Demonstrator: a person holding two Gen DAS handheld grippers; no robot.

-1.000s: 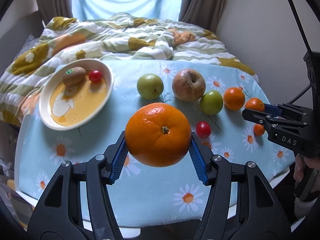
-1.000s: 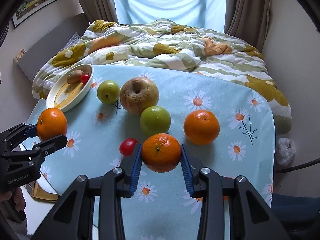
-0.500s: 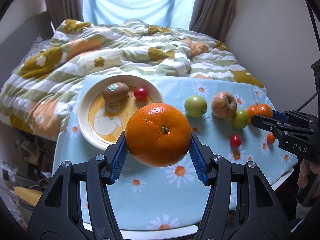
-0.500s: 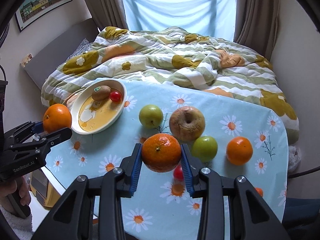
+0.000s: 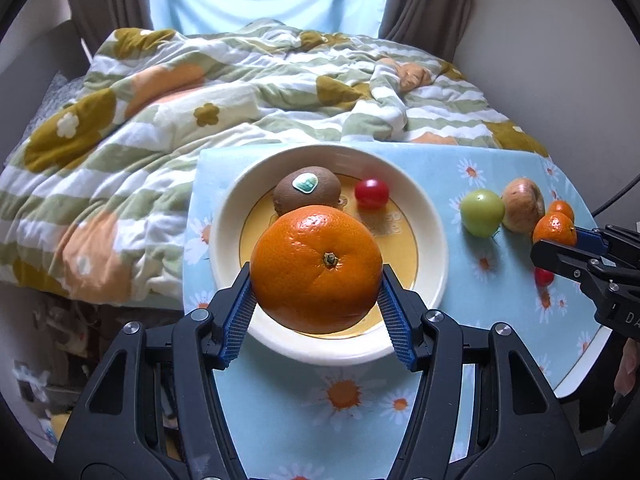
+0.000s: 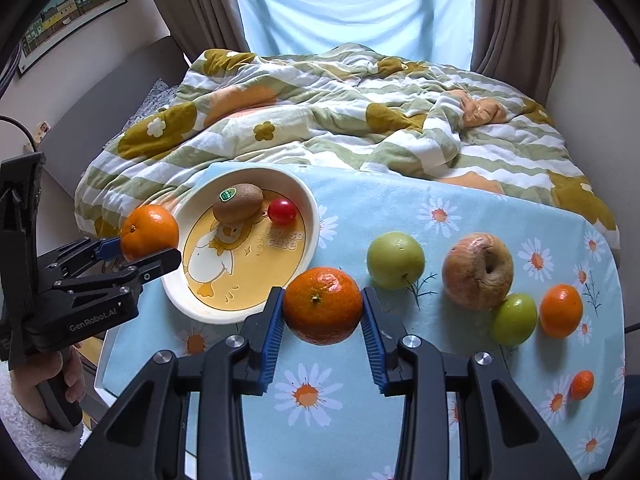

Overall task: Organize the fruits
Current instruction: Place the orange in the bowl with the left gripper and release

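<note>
Both grippers are advancing toward the plate (image 6: 308, 204) since the earlier frame. Left gripper (image 5: 316, 300) is clamping the large orange (image 5: 316, 268), centre frame, above the plate's near rim. Right gripper (image 6: 322, 320) is gripping the mandarin (image 6: 322, 304) just right of the plate. Plate is holding a kiwi (image 6: 238, 202) and a cherry tomato (image 6: 282, 211), upper left of centre.
</note>
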